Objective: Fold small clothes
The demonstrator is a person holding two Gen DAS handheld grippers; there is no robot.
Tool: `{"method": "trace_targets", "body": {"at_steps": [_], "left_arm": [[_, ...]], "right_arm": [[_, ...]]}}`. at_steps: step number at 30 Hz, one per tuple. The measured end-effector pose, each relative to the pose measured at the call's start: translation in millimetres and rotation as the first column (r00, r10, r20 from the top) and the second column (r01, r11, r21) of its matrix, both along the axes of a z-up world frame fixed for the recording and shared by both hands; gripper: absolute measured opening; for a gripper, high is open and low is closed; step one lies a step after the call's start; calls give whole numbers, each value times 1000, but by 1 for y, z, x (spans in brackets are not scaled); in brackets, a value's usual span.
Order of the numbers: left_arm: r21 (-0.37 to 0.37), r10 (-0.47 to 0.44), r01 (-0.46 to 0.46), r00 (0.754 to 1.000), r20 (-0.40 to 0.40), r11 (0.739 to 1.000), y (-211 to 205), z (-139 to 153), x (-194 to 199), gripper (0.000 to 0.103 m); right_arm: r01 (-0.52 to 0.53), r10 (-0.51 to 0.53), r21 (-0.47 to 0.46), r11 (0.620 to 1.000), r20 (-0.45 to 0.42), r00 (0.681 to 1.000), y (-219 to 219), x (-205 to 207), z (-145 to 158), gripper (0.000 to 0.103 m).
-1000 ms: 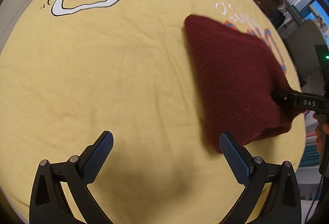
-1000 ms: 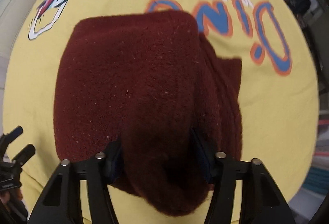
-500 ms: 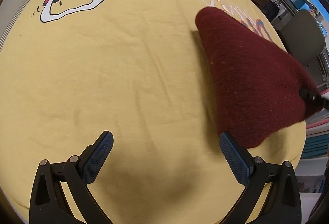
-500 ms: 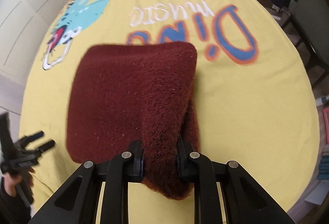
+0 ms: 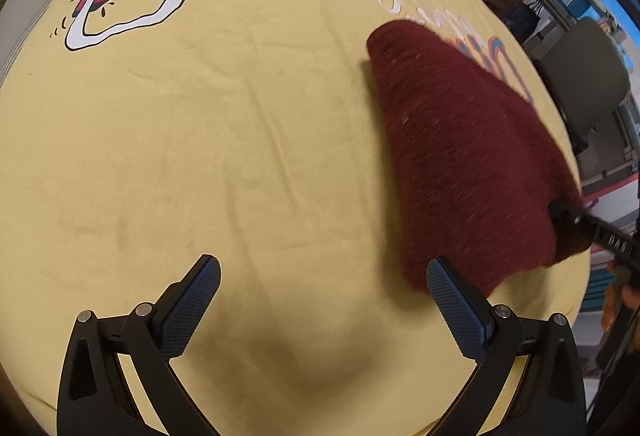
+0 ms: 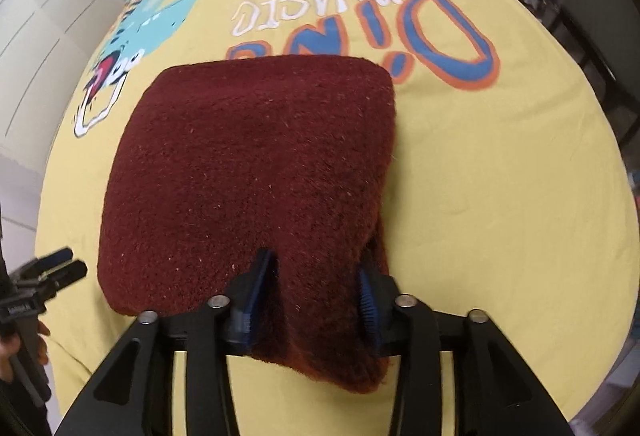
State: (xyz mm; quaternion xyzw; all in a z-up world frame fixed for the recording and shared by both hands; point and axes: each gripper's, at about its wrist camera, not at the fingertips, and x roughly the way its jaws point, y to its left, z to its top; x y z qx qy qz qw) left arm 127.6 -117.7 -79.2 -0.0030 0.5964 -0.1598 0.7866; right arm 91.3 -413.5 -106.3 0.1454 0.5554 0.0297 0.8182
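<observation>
Maroon knit garment (image 6: pixel 256 171) lay on yellow dinosaur-print bedsheet (image 5: pixel 200 155), already folded into compact rectangle. Right tongs (image 6: pixel 308 296) clamped on its thick near edge, that edge possibly lifted off sheet. Left tongs (image 5: pixel 324 300) spread wide, empty, just beside garment. Judged nearly done: release and smoothing left

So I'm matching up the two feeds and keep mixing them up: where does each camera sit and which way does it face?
Left wrist: on the left gripper, open above the yellow dinosaur bedspread, looking toward the maroon knit garment; its fingers frame the view.
Right wrist: on the right gripper, looking across that garment, its fingers around the near edge.
Shared: garment, bedspread, and each view shows the other gripper.
</observation>
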Motion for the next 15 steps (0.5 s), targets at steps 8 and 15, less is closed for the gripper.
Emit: {"method": "trace_targets", "body": {"at_steps": [8,15], "left_arm": [[-14,-64,64,997,47,998,-53,26,32,102],[28,-113,113,994,0,993,-113,14,58,102]], "right_arm": [[39,-38,-15,999,57,998,-20,8,31,85],[12,-11,39,999,-9,1000,-27,31,14,102]]}}
